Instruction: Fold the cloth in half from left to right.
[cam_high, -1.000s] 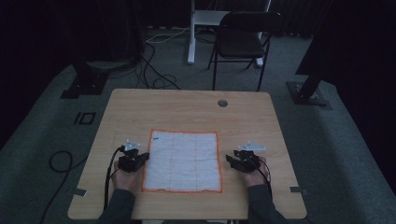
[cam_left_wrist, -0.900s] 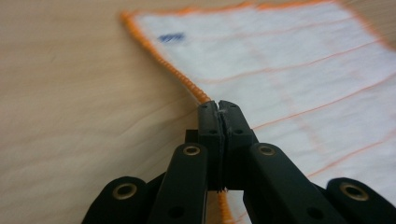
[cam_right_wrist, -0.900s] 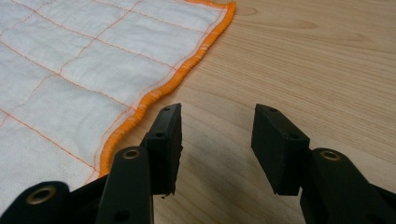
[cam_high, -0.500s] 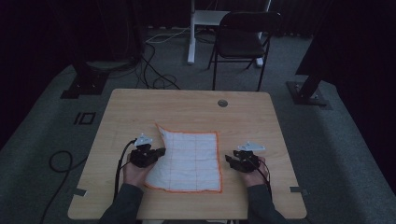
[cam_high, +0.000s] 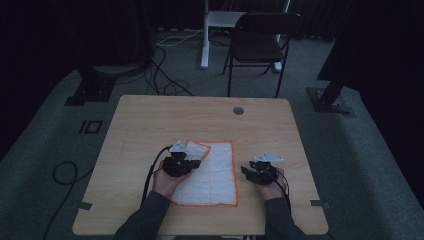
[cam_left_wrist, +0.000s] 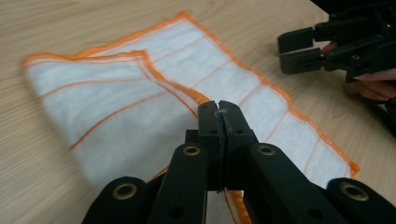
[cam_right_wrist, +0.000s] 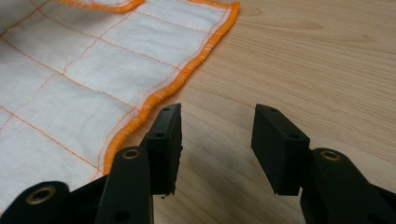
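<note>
Left gripper view has the left gripper (cam_left_wrist: 219, 114) clamped tight on the edge of a white woven cloth (cam_left_wrist: 116, 116) with orange stitched grid and hem, one side folded over itself on the pale woodgrain table (cam_high: 150, 120). Right gripper (cam_right_wrist: 217, 140) sits just beside the hem, jaws apart, nothing between. No readable writing.

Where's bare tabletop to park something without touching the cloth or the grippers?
The far half of the table is bare from the cloth up to the round grommet hole. The left strip beside the left gripper is free too. It is crowded near the front edge: cloth between both hands, right gripper just off its hem.
</note>
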